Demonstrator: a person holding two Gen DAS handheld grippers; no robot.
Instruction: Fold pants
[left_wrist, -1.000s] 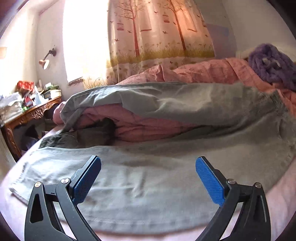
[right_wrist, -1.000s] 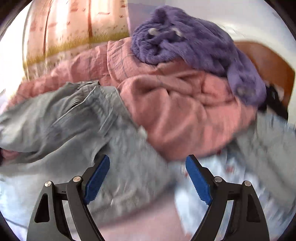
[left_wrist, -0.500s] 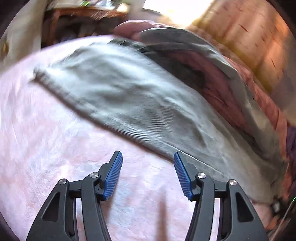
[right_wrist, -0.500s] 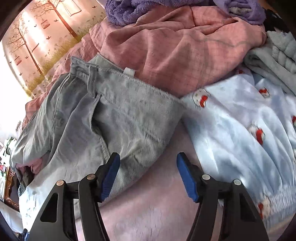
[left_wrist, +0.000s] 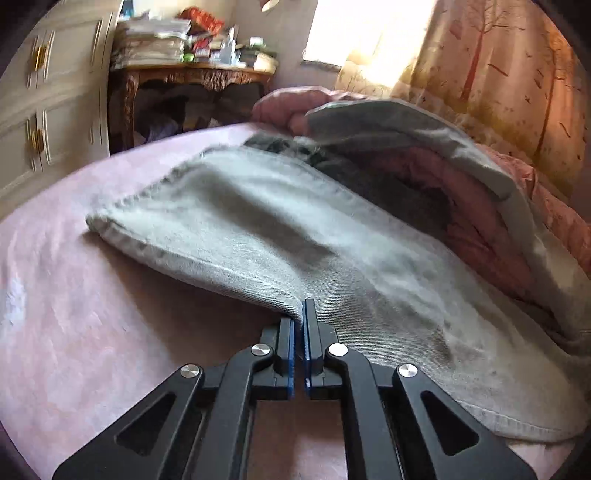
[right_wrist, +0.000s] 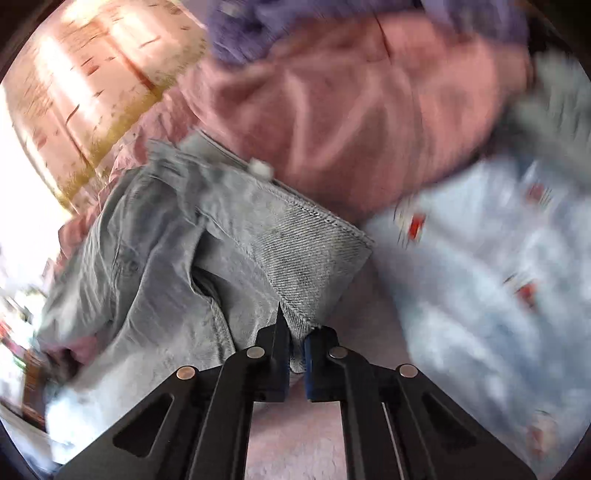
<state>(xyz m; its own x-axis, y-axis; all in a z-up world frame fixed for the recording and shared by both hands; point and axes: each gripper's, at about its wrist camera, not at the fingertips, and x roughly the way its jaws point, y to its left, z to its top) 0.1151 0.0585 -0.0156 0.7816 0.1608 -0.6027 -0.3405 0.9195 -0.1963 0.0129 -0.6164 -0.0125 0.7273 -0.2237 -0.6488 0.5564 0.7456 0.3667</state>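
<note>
Grey denim pants (left_wrist: 280, 229) lie across a pink bed sheet (left_wrist: 74, 295), one leg flat and the other draped over a pink quilt (left_wrist: 461, 192). My left gripper (left_wrist: 300, 314) is shut on the near edge of the flat leg. In the right wrist view the waistband end of the pants (right_wrist: 229, 251) lies rumpled, and my right gripper (right_wrist: 295, 332) is shut on the waistband's near corner. Both views are partly motion-blurred.
A carved wooden desk (left_wrist: 192, 77) piled with clutter stands past the bed, beside white cabinet doors (left_wrist: 44, 110). A patterned curtain (left_wrist: 498, 74) hangs behind. In the right wrist view lie a pink quilt (right_wrist: 351, 110), a purple blanket (right_wrist: 258, 22) and a light-blue printed garment (right_wrist: 480, 258).
Both grippers went from wide open above the pants to shut on the fabric: the left on the leg's edge, the right on the waistband corner. Both moved down and closer.
</note>
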